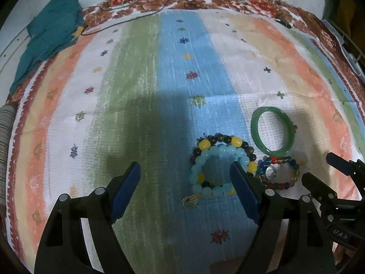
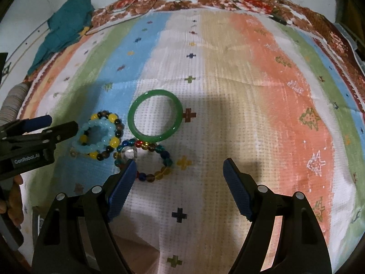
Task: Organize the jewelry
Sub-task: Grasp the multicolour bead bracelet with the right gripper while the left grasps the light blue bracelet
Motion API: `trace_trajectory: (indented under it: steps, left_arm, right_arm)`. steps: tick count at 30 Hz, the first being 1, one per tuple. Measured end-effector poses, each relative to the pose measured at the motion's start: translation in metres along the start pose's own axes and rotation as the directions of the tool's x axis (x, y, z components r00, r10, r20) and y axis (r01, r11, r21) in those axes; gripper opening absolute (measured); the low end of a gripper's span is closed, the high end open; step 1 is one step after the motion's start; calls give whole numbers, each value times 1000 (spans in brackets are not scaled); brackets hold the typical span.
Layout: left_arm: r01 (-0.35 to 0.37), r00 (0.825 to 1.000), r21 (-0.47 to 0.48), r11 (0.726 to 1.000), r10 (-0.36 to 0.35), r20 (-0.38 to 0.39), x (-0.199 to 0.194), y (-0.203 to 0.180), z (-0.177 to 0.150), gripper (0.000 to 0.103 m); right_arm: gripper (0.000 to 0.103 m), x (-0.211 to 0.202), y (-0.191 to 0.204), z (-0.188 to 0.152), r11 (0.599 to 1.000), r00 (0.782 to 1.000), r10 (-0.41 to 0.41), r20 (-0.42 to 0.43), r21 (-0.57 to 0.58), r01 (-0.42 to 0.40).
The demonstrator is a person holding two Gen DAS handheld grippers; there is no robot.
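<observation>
Four pieces of jewelry sit bunched together on the striped cloth, lower left of centre in the right wrist view.

- Green bangle: lies flat, its near edge touching the multicoloured bead bracelet.
- Light blue bead bracelet: stacked on a dark and yellow bead bracelet, just left of the others. A small tassel trails from it.
- Left gripper: jaws spread wide, holding nothing, right finger over the edge of the blue bracelet.
- Right gripper: jaws spread, empty, left finger over the rim of the multicoloured bracelet.
- Teal cloth bundled at upper left; thin cord along the far edge.

Judgement: no tray or box in sight, pieces overlapping. Sorting looks barely begun; each piece remains to be separated and placed.
</observation>
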State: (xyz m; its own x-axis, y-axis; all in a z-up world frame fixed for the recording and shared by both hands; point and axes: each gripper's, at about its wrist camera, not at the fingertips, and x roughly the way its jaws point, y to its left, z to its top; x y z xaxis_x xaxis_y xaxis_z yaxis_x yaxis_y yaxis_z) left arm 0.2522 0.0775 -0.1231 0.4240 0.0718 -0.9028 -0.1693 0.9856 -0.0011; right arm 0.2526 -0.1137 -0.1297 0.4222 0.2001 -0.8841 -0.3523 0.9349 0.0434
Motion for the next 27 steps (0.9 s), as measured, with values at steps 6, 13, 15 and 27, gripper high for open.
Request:
trace_trajectory:
  steps: [6, 13, 15, 27]
  left_arm:
    - [14, 1000, -4, 1000, -15, -27, 11, 1, 2, 77]
    - [47, 996, -23, 999, -48, -79, 26, 6, 0, 47]
    - [83, 990, -68, 994, -90, -112, 33, 12, 0, 36]
    - [27, 996, 48, 998, -23, -84, 26, -10, -2, 12]
  right_arm:
    - [78, 19, -3, 1, 1000, 999, -14, -39, 1, 14]
    - [60, 25, -3, 2, 1000, 999, -17, -42, 5, 17]
    - [50, 25, -5, 2, 1000, 999, -16, -34, 7, 16]
    - [10, 26, 1, -1, 998, 999, 49, -24, -30, -50]
